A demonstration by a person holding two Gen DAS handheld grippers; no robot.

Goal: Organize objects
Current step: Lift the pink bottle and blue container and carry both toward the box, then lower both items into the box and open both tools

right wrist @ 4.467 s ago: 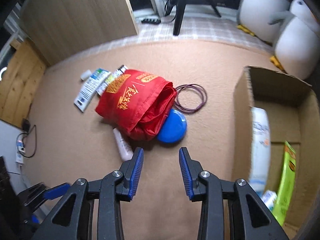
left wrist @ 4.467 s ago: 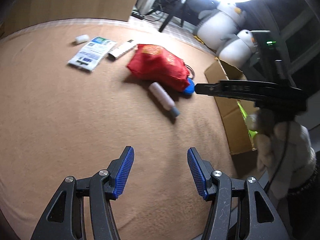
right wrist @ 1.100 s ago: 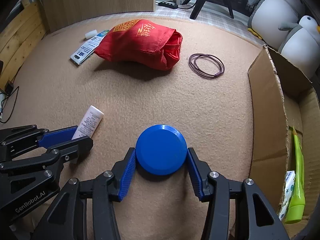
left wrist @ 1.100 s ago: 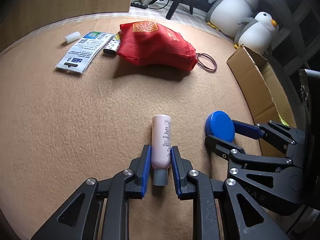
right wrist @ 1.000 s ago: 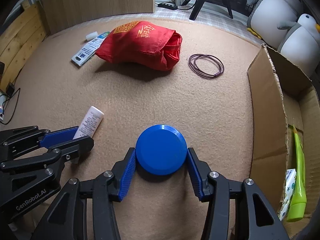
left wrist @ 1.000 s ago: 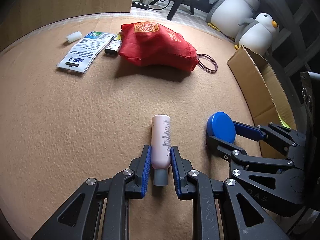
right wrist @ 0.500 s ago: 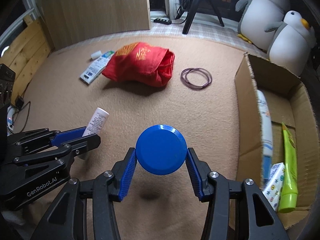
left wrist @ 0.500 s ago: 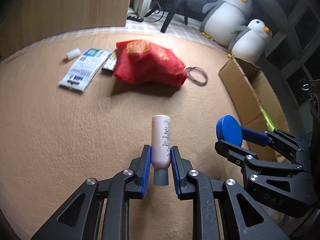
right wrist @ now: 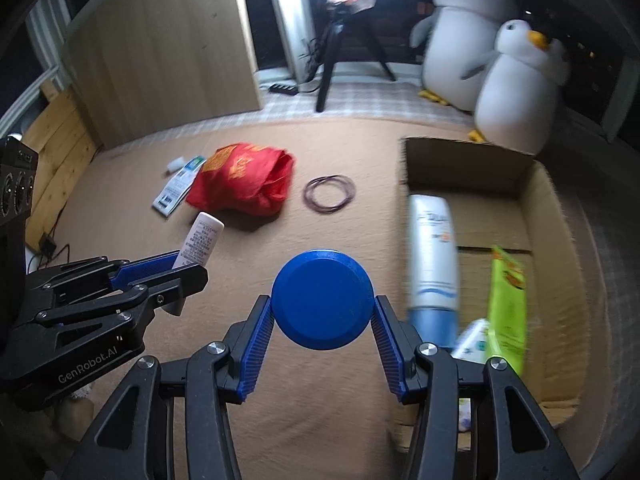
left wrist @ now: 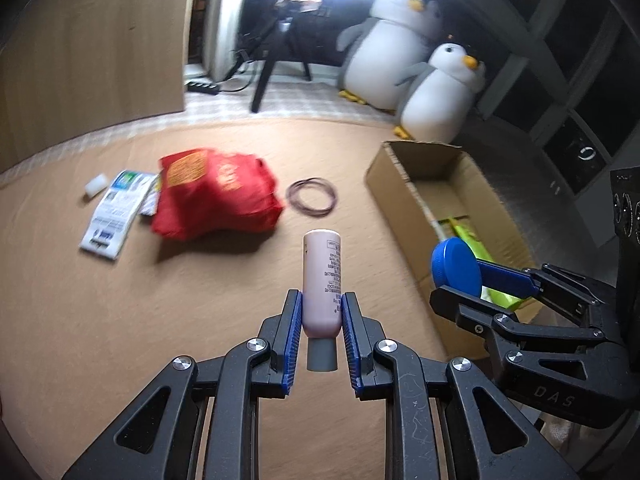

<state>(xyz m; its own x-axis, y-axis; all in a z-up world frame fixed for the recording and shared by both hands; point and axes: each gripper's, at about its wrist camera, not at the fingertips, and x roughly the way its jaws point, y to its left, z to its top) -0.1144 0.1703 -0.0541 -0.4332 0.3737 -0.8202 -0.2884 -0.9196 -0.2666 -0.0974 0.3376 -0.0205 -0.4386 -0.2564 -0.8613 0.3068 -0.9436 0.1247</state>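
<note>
Tan carpet (left wrist: pixel 120 340), cardboard box (right wrist: pixel 552 216) at right edge. Both loads just lifted off carpet: my left hand-held gripper (left wrist: pixel 321 332) clamps pink bottle (left wrist: pixel 322 280), right hand-held gripper (right wrist: pixel 324 340) clamps blue lid (right wrist: pixel 323 300). Box drop likely next.

Both loads off the carpet (right wrist: pixel 340 420); open carpet under and ahead of the grippers; red bag (right wrist: pixel 244 184) and hair-tie loop (right wrist: pixel 329 194) lie toward the carpet's far edge, flat packet (right wrist: pixel 176 190) at the bag's left; cardboard box (right wrist: pixel 468 160) at the right edge, top open; white tube (right wrist: pixel 432 252) along its left wall and green pouch (right wrist: pixel 506 300) beside it take the near floor, far end bare.
</note>
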